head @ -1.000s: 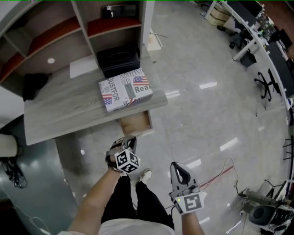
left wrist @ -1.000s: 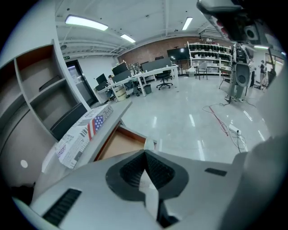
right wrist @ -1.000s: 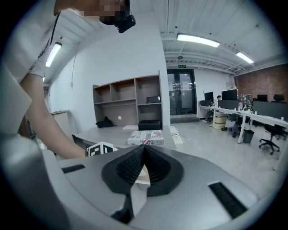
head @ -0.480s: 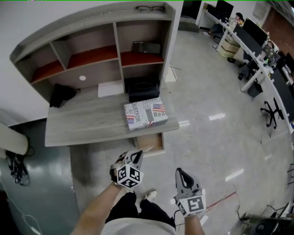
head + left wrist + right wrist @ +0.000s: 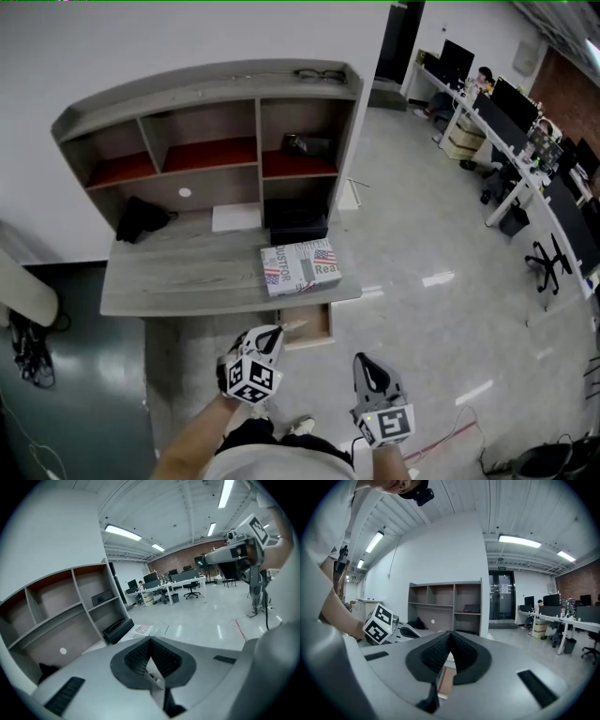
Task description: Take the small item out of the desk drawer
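The desk drawer point(image 5: 311, 326) stands pulled out under the grey desk point(image 5: 187, 272), its wooden inside showing; I make out no item in it from here. My left gripper point(image 5: 270, 339) hangs just in front of the drawer, jaws together. In the left gripper view point(image 5: 150, 639) its ribbed pads meet, and I cannot tell whether anything thin is pinched. My right gripper point(image 5: 367, 367) floats to the right over the floor, also shut. The right gripper view point(image 5: 450, 633) shows its pads touching with nothing between them.
A printed box point(image 5: 302, 265) lies on the desk's right end above the drawer, a black case point(image 5: 296, 223) behind it. The hutch point(image 5: 206, 103) rises at the back. A dark bundle point(image 5: 141, 220) sits left. Office desks point(image 5: 506, 141) line the right; a red cable point(image 5: 459, 431) crosses the floor.
Both grippers have risen and now sit lower in the head view. The view has tipped up and back, so the whole hutch and wall show and the desk looks farther off.
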A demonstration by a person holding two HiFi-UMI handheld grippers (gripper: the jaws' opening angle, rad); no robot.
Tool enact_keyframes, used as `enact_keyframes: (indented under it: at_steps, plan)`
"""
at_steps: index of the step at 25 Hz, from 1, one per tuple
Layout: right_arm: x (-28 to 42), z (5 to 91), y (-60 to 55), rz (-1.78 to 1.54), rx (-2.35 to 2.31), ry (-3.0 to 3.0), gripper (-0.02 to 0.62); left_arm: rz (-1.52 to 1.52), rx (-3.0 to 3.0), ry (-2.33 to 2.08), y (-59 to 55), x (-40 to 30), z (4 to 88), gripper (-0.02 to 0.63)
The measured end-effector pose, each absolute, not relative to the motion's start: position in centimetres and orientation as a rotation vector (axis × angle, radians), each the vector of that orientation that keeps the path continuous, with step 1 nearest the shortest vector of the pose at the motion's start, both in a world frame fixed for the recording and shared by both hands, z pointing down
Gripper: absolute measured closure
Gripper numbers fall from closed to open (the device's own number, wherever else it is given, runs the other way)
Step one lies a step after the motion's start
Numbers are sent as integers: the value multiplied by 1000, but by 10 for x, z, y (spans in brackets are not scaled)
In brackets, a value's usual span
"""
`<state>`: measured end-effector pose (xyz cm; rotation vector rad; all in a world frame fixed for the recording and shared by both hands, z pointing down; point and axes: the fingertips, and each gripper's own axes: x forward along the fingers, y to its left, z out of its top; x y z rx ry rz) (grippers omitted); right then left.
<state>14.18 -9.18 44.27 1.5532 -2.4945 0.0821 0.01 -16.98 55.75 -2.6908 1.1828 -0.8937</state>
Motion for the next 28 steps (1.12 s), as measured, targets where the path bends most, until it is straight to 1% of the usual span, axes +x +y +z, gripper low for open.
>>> enact_keyframes:
  at_steps: [12, 21, 28]
  plan:
    - [148, 420, -91, 38, 1593, -2486, 574, -690, -2652, 1282, -174, -25, 483, 589]
    - [168, 400, -96, -26, 1652, -2453, 574, -460, -2703, 1427, -168, -62, 434, 589]
    - [168, 400, -100, -16, 1657, -2444, 574, -377, -2672, 1536, -165, -97, 416, 589]
